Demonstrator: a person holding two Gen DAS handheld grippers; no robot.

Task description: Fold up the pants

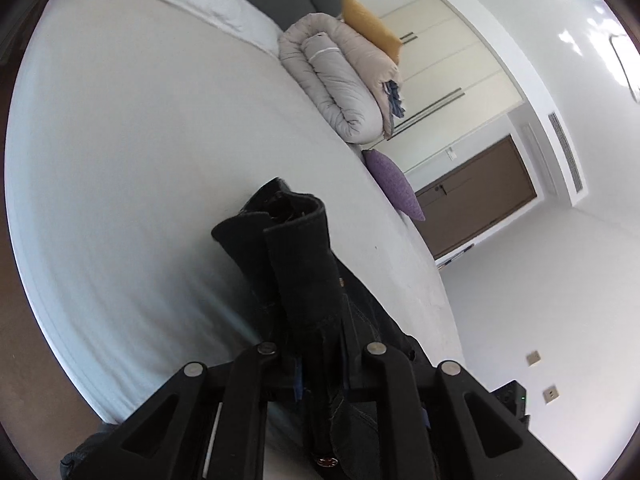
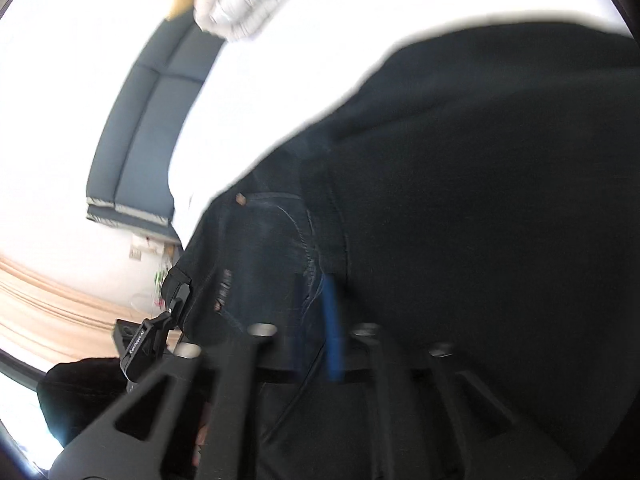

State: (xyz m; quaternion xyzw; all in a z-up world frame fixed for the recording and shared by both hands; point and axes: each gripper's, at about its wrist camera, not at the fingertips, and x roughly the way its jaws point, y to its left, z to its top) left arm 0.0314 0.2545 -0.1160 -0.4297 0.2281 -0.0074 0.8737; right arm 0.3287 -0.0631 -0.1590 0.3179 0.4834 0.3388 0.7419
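Note:
The pants (image 1: 298, 264) are dark denim, almost black. In the left wrist view my left gripper (image 1: 320, 376) is shut on a bunched edge of them, and the cloth stands up in a fold above the white bed (image 1: 140, 160). In the right wrist view the pants (image 2: 480, 200) fill most of the frame, with a pocket seam and rivet showing. My right gripper (image 2: 316, 344) is shut on the denim near that seam, a blue pad (image 2: 333, 332) pressed on it. The left gripper (image 2: 160, 320) shows at the lower left, holding the same cloth edge.
A rolled grey duvet (image 1: 340, 80), a yellow cushion (image 1: 370, 24) and a purple cushion (image 1: 394, 184) lie along the bed's far side. A white pillow (image 1: 192, 0) sits by the dark headboard (image 2: 144, 128). Wardrobe and brown door (image 1: 476, 196) stand beyond.

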